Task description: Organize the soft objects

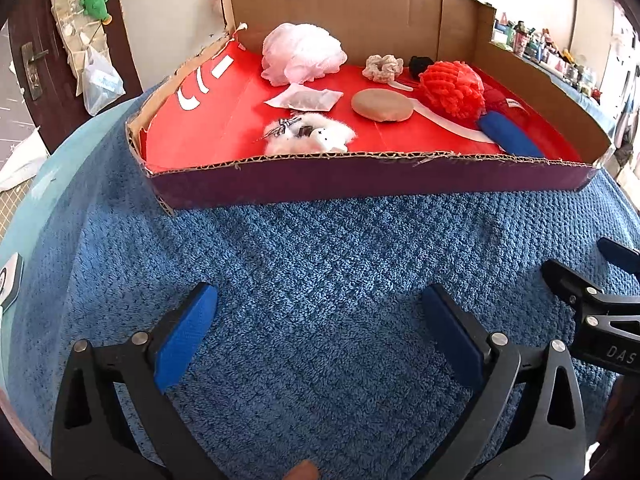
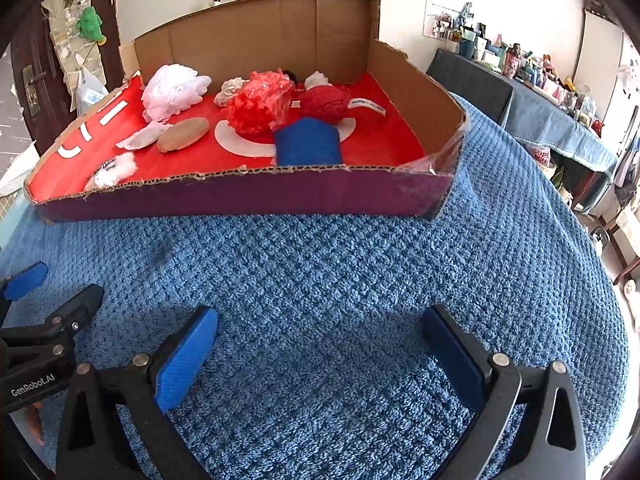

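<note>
A shallow cardboard box [image 1: 360, 176] with a red floor stands on the blue towel; it also shows in the right wrist view [image 2: 240, 194]. Inside lie a white mesh pouf [image 1: 302, 54], a red mesh pouf [image 1: 452, 86], a tan pad [image 1: 382, 105], a white fluffy toy [image 1: 310, 136], a blue cloth roll [image 1: 510, 134], a cream scrunchie [image 1: 384, 66] and a white sachet [image 1: 306, 98]. My left gripper [image 1: 320, 310] is open and empty above the towel in front of the box. My right gripper [image 2: 320, 332] is open and empty beside it, to the right.
The blue towel [image 1: 320, 260] covers a round table. A dark door [image 1: 36, 52] with hanging bags stands at the back left. A cluttered counter [image 2: 540, 76] runs along the right, beyond the table's edge.
</note>
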### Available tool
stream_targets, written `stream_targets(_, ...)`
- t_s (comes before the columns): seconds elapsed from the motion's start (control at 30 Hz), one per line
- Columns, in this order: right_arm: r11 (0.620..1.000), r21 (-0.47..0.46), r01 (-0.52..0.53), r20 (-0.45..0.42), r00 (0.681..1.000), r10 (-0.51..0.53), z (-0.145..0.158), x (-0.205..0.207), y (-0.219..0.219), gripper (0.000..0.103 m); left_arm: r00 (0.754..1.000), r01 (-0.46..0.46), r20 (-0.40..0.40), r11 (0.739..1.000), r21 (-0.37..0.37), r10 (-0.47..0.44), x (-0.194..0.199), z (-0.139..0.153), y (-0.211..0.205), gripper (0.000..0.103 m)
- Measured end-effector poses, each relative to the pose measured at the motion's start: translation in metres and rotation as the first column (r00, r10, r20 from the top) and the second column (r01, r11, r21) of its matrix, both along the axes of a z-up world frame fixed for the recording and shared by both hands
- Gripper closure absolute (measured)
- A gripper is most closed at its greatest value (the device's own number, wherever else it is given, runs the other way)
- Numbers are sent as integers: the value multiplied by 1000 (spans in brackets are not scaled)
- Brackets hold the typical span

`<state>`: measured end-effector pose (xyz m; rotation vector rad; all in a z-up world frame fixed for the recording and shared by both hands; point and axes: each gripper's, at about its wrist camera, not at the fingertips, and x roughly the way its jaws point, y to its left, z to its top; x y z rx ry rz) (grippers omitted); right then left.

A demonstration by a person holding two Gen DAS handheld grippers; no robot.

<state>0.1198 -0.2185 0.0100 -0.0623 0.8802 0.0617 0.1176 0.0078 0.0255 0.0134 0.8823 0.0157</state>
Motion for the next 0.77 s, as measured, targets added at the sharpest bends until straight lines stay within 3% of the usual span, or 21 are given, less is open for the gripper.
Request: stream_targets(0.77,1000,-12,3,7,1000,-3,0,2,3,0,1000,3,-4,1000,-6,-3,6,-2,-1,0)
